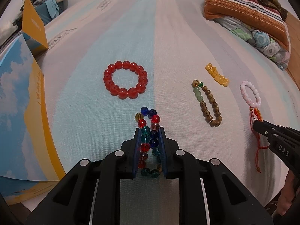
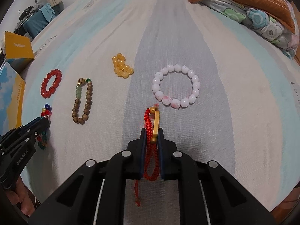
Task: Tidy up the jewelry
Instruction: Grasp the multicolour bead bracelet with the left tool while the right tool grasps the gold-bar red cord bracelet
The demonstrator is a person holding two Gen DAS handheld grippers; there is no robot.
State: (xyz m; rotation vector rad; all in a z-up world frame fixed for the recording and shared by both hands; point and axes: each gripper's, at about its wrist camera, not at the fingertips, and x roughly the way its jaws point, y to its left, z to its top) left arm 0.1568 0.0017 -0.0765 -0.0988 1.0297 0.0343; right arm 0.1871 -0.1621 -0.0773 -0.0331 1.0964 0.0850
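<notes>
Left gripper (image 1: 149,131) pinching multicolour bead bracelet (image 1: 149,131) — just near side of red bracelet (image 1: 125,79). Right gripper (image 2: 151,131) pinching red cord bracelet (image 2: 152,142) — well right of red bracelet.

Red bracelet (image 1: 125,79) lay round, flat; multicolour bracelet (image 1: 149,131) squashed near it; wooden (image 1: 208,106), yellow (image 1: 216,75), pink (image 1: 250,93), red-cord (image 2: 152,146) bracelets rightward.

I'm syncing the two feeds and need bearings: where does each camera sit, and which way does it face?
Left wrist: on the left claw, looking forward across the bed sheet; its fingers flank the multicolored bracelet; the right claw enters at right.
Right wrist: on the right claw, looking forward; its fingers flank the red cord bracelet; the left claw and a hand show at left.
Shared: red bead bracelet, wooden bracelet, yellow bracelet, pink bracelet.
</notes>
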